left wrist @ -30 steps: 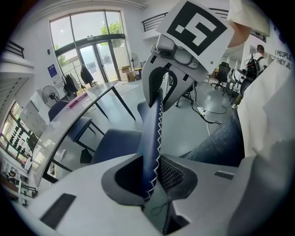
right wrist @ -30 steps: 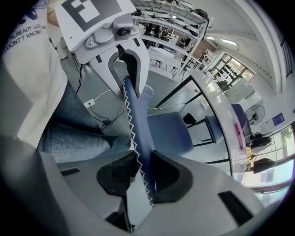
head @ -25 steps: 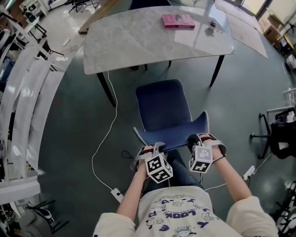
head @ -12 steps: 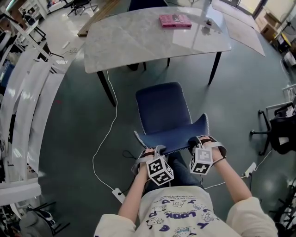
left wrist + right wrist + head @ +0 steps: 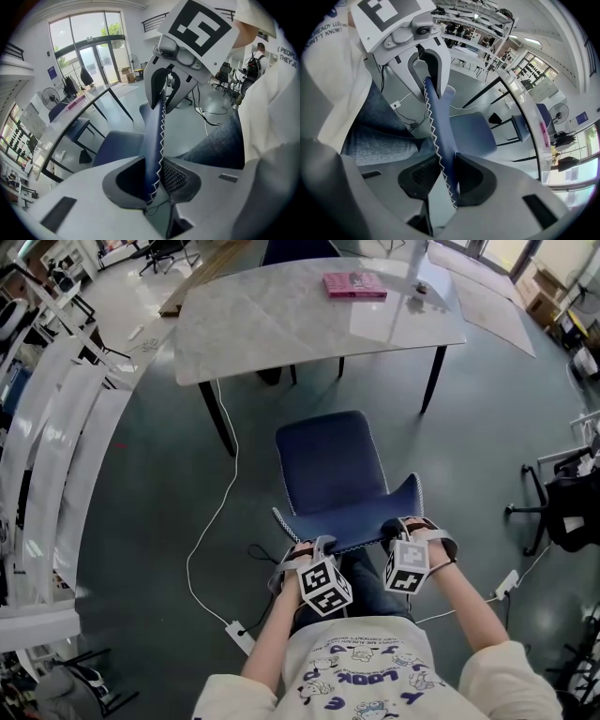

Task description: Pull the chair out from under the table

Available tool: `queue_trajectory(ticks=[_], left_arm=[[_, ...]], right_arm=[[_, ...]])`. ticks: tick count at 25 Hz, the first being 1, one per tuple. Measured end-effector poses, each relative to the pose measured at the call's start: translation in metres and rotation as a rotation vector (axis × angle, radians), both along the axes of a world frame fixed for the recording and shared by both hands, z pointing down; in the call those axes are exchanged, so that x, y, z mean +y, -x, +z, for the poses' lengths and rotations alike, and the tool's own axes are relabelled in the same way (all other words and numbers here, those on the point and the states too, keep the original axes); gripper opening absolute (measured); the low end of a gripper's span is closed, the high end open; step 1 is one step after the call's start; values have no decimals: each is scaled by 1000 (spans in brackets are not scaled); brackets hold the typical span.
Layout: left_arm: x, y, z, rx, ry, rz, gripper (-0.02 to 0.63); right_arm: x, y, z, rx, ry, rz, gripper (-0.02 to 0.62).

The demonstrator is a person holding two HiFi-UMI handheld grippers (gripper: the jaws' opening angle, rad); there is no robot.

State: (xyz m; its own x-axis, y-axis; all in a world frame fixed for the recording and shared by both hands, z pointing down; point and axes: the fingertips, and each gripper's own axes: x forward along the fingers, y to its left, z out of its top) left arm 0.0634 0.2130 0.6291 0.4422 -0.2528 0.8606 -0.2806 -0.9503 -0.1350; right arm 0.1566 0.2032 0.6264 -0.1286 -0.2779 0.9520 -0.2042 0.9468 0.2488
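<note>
The dark blue chair [image 5: 328, 460] stands on the grey floor in front of the marble-topped table [image 5: 281, 315], its seat out from under the top. Its backrest [image 5: 361, 514], edged with white zigzag stitching, faces me. My left gripper [image 5: 309, 547] is shut on the backrest's top edge near its left corner, and my right gripper [image 5: 401, 527] is shut on it near the right corner. In the left gripper view the stitched edge [image 5: 154, 140] runs between the pads of the left gripper [image 5: 152, 180]. The right gripper view shows the backrest edge [image 5: 438, 126] pinched the same way by the right gripper [image 5: 445, 180].
A pink book [image 5: 354, 284] lies on the table's far side. A white cable [image 5: 211, 521] runs across the floor to a power strip [image 5: 236, 634] left of my legs. A black office chair [image 5: 562, 507] stands at the right, white racks [image 5: 56, 427] at the left.
The chair and both grippers have drawn back from the table towards me; the gap between seat and table edge has grown. Both grips are unchanged.
</note>
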Motion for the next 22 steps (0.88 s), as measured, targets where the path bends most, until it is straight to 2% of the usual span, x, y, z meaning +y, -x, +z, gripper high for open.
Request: queue_trajectory(ticks=[9,14,19,21,22], left_arm=[[-2,3,-2,46,28,-43,127],[-3,10,-10,83,52,-91,196],[-6,17,-35,141,85,-106,216],[-13,17,-52,215,88,-152,208],[-20,17,-64,265,81,-187,170]], right_arm=[[0,2,0,-40,-2,23,129],[4,4,-3,-104,29,89,189],[4,11,-22,-258,60,203,192],[0,18,-40,-366,68,260,187],[-4,21,-52,-427,63,290,184]])
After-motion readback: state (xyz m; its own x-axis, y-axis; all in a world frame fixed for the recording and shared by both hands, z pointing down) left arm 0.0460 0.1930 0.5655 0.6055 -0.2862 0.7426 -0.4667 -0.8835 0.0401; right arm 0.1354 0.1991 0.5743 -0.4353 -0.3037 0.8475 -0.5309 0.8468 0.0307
